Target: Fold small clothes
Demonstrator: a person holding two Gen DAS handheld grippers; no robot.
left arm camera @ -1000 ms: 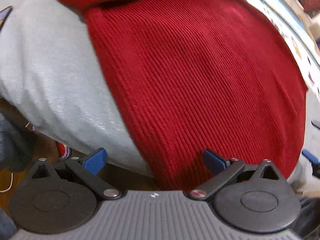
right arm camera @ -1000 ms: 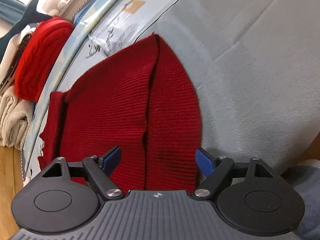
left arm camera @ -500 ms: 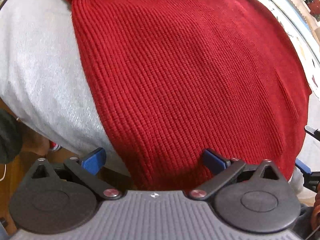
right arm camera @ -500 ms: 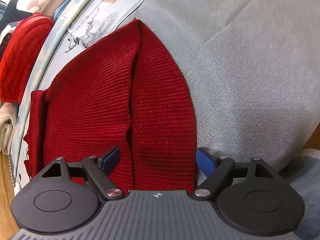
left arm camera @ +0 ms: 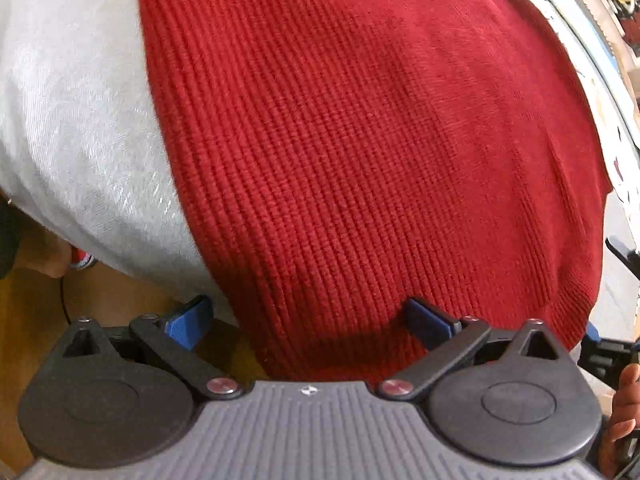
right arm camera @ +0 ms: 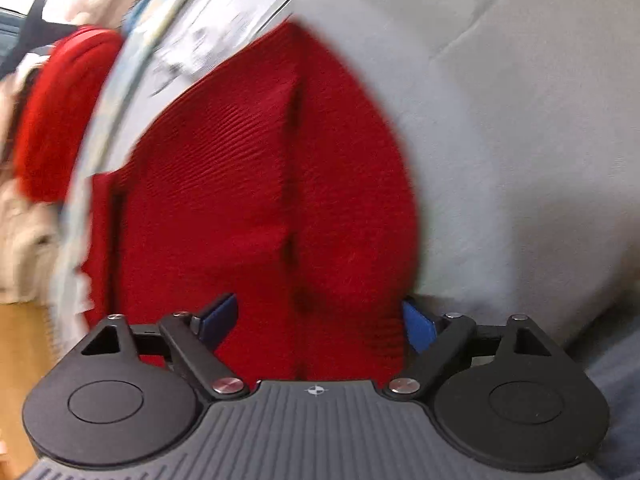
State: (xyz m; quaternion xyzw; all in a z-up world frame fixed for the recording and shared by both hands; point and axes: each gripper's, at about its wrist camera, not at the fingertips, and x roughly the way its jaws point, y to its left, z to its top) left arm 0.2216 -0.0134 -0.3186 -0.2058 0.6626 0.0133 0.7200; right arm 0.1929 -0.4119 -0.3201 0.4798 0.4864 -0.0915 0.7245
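A dark red knitted garment (left arm camera: pixel 360 140) lies flat on a light grey cloth surface (left arm camera: pixel 72 120). In the right wrist view the garment (right arm camera: pixel 248 200) shows one side folded over itself, with a vertical fold edge down its middle. My left gripper (left arm camera: pixel 308 320) is open, close above the garment's near hem, which lies between the blue pads (left arm camera: pixel 428 322) untouched. My right gripper (right arm camera: pixel 318 322) is over the garment's other near edge, and its jaws are opening with the knit between them, not pinched. That view is motion-blurred.
A bright red knit pile (right arm camera: pixel 60 112) and beige cloth (right arm camera: pixel 24 240) sit at the left beyond a patterned sheet band (right arm camera: pixel 192 40). Wooden floor (left arm camera: pixel 40 300) shows below the grey surface's edge. A hand (left arm camera: pixel 624 392) holds the other gripper at the right border.
The left gripper has sunk closer to the garment, which now fills more of its view. The right view has swung slightly and gone blurred; its jaws stand a touch wider.
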